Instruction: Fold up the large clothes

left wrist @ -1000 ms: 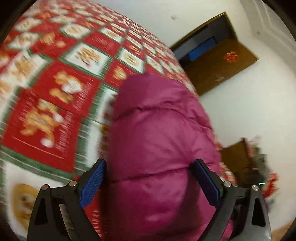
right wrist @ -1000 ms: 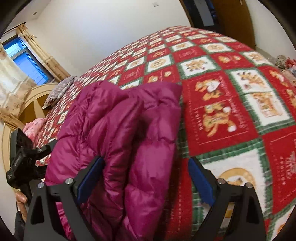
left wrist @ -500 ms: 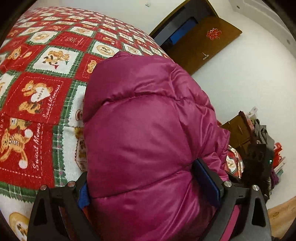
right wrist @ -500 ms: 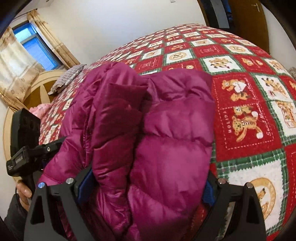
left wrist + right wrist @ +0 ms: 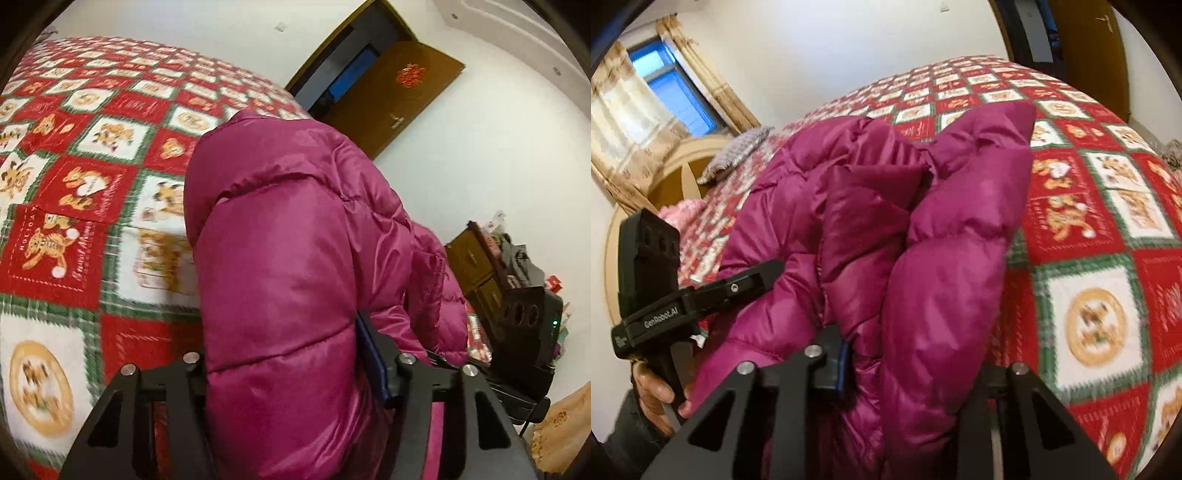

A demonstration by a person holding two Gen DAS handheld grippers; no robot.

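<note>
A magenta puffer jacket (image 5: 295, 240) lies bunched on the bed and fills the middle of both views. In the left wrist view my left gripper (image 5: 284, 369) has its jaws closing, and the blue pad (image 5: 369, 354) digs into a thick padded fold. The other finger is hidden behind the fabric. In the right wrist view my right gripper (image 5: 916, 369) is also closing on a bulging fold of the jacket (image 5: 923, 240), with one blue pad (image 5: 842, 362) pressed into it. A hand (image 5: 653, 391) holds the left tool's black housing (image 5: 650, 258) at the jacket's left side.
A red, green and white bear-patterned bedspread (image 5: 74, 221) covers the bed under the jacket. An open brown door (image 5: 399, 96) and a cluttered wooden cabinet (image 5: 480, 266) stand beyond the bed. A headboard (image 5: 683, 166), a pillow (image 5: 738, 155) and a curtained window (image 5: 665, 88) lie at the far left.
Both grippers slid further onto the jacket, then drew their jaws in until the padded folds bulge between the fingers. Both have risen slightly and the jacket edge has come up with them.
</note>
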